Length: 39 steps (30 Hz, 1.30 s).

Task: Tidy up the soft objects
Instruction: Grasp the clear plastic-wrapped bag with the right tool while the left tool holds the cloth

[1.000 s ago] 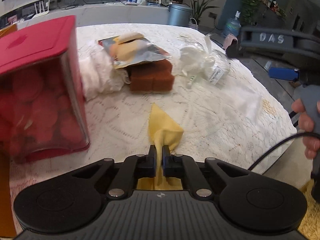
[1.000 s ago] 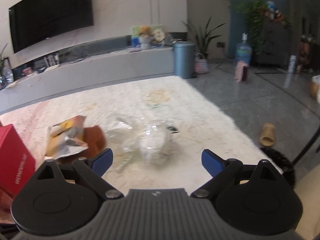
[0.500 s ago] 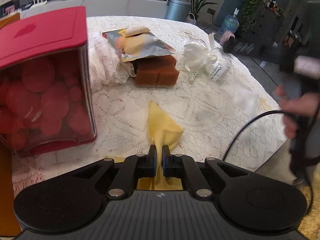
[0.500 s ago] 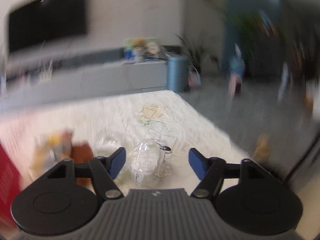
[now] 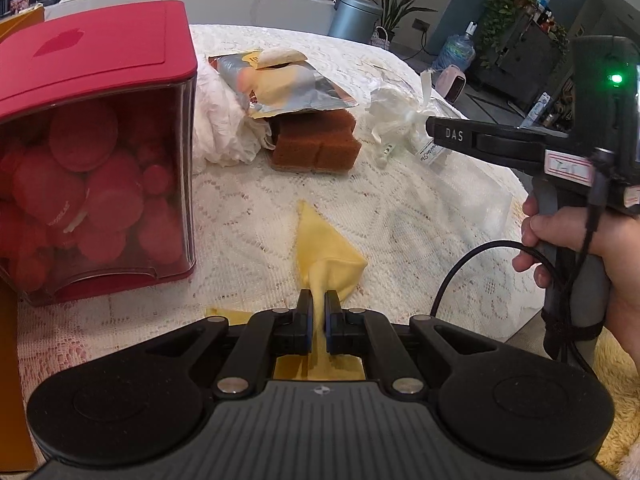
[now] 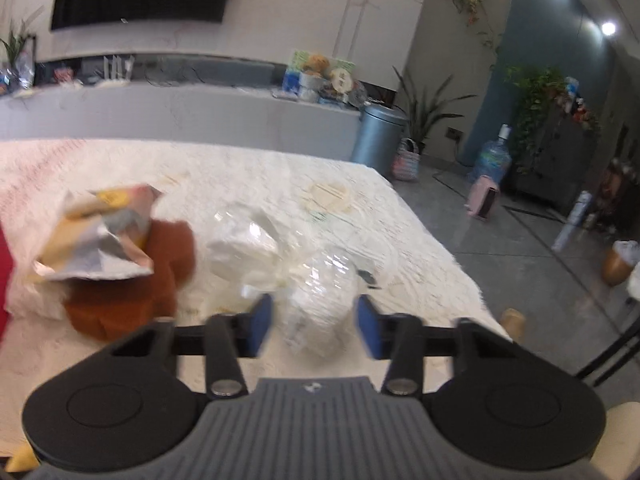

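My left gripper (image 5: 316,312) is shut on a yellow cloth (image 5: 324,250) that lies on the white lace tablecloth (image 5: 400,216). My right gripper (image 6: 314,326) is open, its blue pads (image 6: 260,322) on either side of a clear plastic bag of white stuff (image 6: 316,292); touching cannot be told. From the left wrist view the right gripper's body (image 5: 520,144) reaches in from the right over that bag (image 5: 400,120). A brown sponge (image 5: 314,142) lies under a silver foil snack bag (image 5: 284,88).
A red-lidded box of red round pads (image 5: 92,152) stands at the left. Crumpled white plastic (image 5: 224,120) lies between it and the sponge. The table's right edge (image 6: 452,256) drops to a grey floor. A cable (image 5: 472,264) hangs from the right gripper.
My right gripper moved forward and down to the white bag, and its jaws narrowed around it. My left gripper stayed shut on the yellow cloth, shifting slightly.
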Motion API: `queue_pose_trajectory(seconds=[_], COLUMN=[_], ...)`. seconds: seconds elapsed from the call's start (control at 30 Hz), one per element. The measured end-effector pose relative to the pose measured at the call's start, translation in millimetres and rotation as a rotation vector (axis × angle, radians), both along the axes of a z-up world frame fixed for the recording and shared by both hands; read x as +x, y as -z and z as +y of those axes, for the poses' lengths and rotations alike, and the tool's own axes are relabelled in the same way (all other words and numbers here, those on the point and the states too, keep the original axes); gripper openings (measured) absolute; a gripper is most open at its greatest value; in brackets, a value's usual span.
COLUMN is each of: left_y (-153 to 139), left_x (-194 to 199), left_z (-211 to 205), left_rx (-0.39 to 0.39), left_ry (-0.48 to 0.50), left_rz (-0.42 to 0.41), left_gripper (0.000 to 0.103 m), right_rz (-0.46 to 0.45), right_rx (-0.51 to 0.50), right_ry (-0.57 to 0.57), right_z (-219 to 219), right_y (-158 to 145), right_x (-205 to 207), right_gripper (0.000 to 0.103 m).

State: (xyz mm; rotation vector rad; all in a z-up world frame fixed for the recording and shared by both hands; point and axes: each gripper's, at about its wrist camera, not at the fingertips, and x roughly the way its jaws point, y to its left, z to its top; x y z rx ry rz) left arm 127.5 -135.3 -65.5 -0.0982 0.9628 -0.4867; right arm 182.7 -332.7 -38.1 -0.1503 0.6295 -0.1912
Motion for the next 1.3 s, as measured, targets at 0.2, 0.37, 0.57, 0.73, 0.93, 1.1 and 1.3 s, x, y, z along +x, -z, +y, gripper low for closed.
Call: queue_pose_trajectory(seconds=[0.2, 0.37, 0.57, 0.73, 0.93, 1.1, 1.3], left_y=[-2.1, -2.7, -3.1, -3.3, -4.2, -4.5, -7.1], left_x=[-1.8, -4.1, -4.6, -5.0, -3.8, -0.5, -2.6], left_z=[-3.3, -6.2, -6.6, -6.3, -7.4, -5.0, 1.0], left_rx=[0.022, 0.042, 0.048, 0.049, 0.052, 0.038, 0.046], left_ry=[0.001, 0.005, 0.011, 0.012, 0.007, -0.004, 0.021], left_rz=[-0.007, -0.020, -0.024, -0.021, -0.012, 0.013, 0.047], left_gripper=[0.006, 0.007, 0.007, 0.007, 0.007, 0.007, 0.006], right_rz=[0.048, 0.064, 0.085, 0.121, 0.104, 0.052, 0.370], right_rx=[0.050, 0.044, 0.110, 0.003, 0.095, 0.010, 0.075], right_ry=[-0.057, 0.032, 0.014, -0.003, 0.021, -0.088, -0.211], right_z=[6.3, -4.7, -8.1, -1.7, -19.9, 2.9, 16.7], right_y=[0.7, 4.2, 10.4, 22.4, 10.2, -31.2, -48.8], right_x=[0.4, 1.5, 9.9, 25.2, 19.5, -16.3, -37.7], right_gripper=[0.001, 0.012, 0.058, 0.054, 0.013, 0.009, 0.011])
